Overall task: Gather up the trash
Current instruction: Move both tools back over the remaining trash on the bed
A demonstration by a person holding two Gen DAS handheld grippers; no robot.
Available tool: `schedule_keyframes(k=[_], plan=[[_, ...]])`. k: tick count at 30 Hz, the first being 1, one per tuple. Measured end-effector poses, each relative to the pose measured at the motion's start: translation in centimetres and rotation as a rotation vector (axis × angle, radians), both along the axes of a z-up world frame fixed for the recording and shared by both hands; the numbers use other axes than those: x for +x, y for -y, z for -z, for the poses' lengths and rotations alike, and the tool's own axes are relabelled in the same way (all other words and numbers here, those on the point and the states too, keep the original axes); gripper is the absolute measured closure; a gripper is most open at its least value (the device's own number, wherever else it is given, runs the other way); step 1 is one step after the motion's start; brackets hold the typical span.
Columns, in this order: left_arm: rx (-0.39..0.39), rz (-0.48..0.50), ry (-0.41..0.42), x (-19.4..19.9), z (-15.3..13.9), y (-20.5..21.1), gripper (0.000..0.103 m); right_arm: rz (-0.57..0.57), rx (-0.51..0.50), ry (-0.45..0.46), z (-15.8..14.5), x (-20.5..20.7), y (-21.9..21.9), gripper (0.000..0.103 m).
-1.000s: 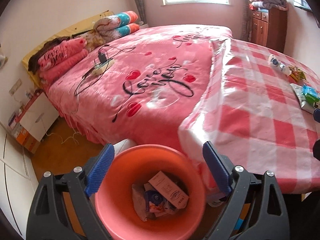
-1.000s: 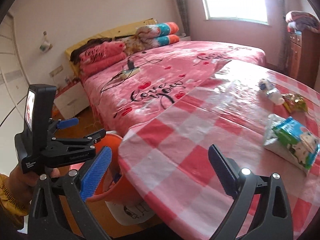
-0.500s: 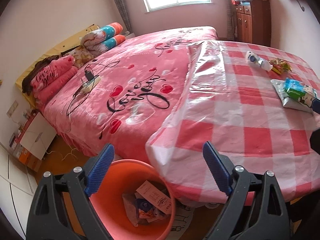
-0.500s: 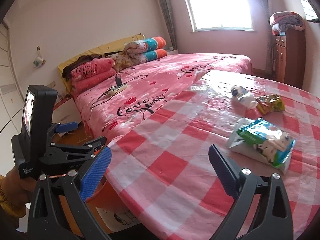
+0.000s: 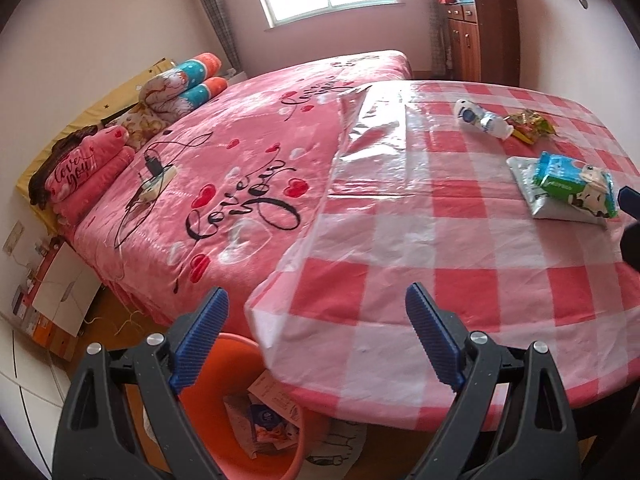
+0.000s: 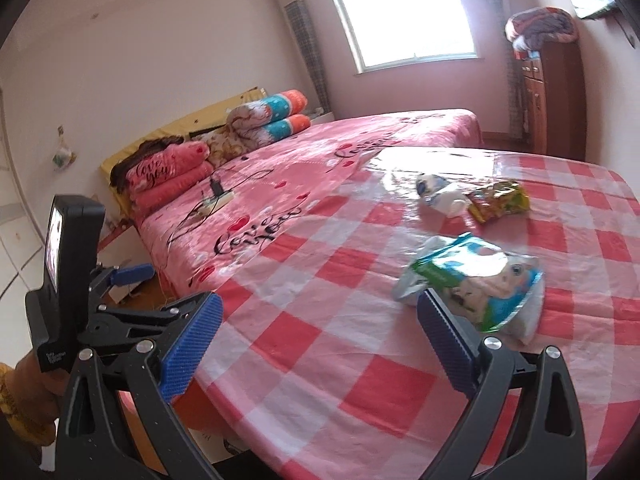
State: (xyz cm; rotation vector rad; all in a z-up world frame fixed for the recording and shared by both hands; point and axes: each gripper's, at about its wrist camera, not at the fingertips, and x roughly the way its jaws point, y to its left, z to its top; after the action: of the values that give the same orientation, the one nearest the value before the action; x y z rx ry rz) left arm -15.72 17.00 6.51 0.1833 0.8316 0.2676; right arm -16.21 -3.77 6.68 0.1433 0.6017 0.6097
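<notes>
An orange bin [image 5: 240,408] with wrappers and a small box inside stands on the floor under the table's near edge. On the red-checked table [image 5: 400,248] lie a green-and-blue snack packet [image 5: 572,182] [image 6: 476,276], a small white bottle [image 5: 482,120] [image 6: 440,196] and a yellow-red wrapper [image 5: 530,126] [image 6: 498,200]. My left gripper [image 5: 316,300] is open and empty above the table's edge. My right gripper [image 6: 318,304] is open and empty, with the snack packet just beyond its right finger. The left gripper's body [image 6: 72,280] shows at the left of the right wrist view.
A bed with a pink heart-print blanket [image 5: 240,168] runs along the table's far left side, with rolled quilts and a power strip on it. A brown cabinet [image 5: 480,36] stands by the window. Boxes [image 5: 44,312] sit on the floor at the left.
Both grippers have moved from over the bin towards the table. The bin has slid low in the left view, and the snack packet has come close to the right gripper. Both stayed open.
</notes>
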Motion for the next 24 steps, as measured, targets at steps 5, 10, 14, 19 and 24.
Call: schedule_keyframes(k=[5,10,14,19,24], plan=[[-0.022,0.046,-0.003,1.6,-0.4,1.7,0.012,0.104,0.023,-0.007,0.2,1.3,3.6,0.007],[-0.072,0.124,-0.001,4.5,-1.1,4.3,0.012,0.194,0.025,-0.013,0.6,2.5,7.1,0.007],[-0.111,0.195,-0.004,8.1,-2.0,7.0,0.012,0.270,0.080,-0.067,1.6,4.0,10.4,0.007],[-0.166,0.236,-0.011,13.2,-2.8,10.0,0.013,0.331,0.121,-0.107,2.6,5.2,13.4,0.007],[-0.188,0.316,-0.013,18.6,-3.6,14.3,0.013,0.366,0.154,-0.127,3.1,6.0,15.4,0.007]])
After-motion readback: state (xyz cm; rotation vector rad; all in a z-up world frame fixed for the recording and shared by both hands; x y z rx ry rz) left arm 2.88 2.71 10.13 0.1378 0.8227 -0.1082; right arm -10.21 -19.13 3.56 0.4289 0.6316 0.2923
